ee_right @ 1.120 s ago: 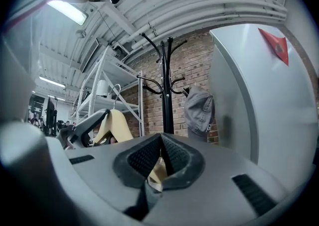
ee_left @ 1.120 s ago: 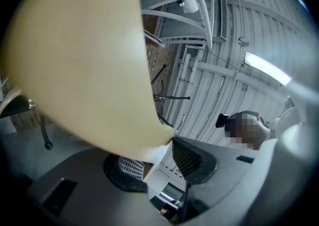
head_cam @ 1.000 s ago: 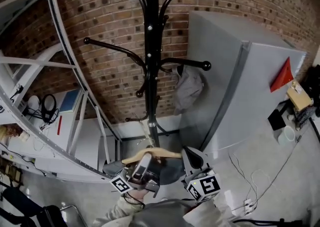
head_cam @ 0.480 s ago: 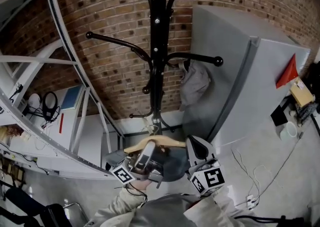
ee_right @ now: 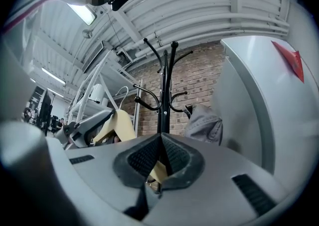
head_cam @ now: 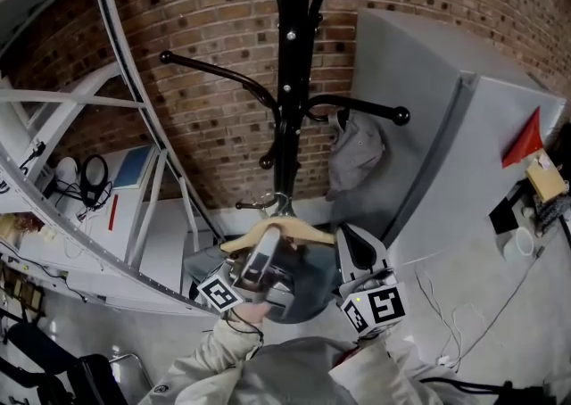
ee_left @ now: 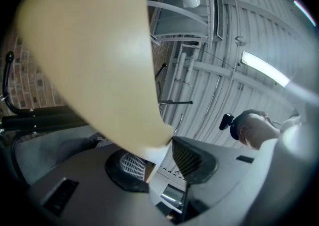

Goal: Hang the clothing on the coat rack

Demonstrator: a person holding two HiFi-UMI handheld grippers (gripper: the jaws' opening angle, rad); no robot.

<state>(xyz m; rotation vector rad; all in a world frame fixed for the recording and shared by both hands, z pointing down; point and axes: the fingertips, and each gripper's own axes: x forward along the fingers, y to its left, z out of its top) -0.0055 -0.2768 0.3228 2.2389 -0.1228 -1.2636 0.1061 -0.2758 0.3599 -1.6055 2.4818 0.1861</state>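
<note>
A pale wooden hanger point(head_cam: 278, 234) with a metal hook carries dark grey clothing point(head_cam: 299, 292) and sits low in the head view, just in front of the black coat rack point(head_cam: 290, 82). My left gripper point(head_cam: 260, 262) is shut on the hanger's middle, and the wood point(ee_left: 99, 60) fills the left gripper view down to the pads. My right gripper point(head_cam: 355, 256) is shut on the hanger's right end, where a tan piece point(ee_right: 158, 170) shows between its pads. The rack point(ee_right: 164, 90) stands straight ahead in the right gripper view. A light grey garment point(head_cam: 357, 153) hangs on a right arm of the rack.
A tall grey cabinet point(head_cam: 446, 144) with a red triangle point(head_cam: 526, 136) stands right of the rack against the brick wall point(head_cam: 205, 20). White metal framing point(head_cam: 134, 127) and a shelf with headphones point(head_cam: 94, 176) are at the left. Cables point(head_cam: 455, 323) lie on the floor at the right.
Both grippers have risen with the hanger and clothing, closer to the rack's pole. The view has shifted so that the rack stands further right. Both grips are unchanged.
</note>
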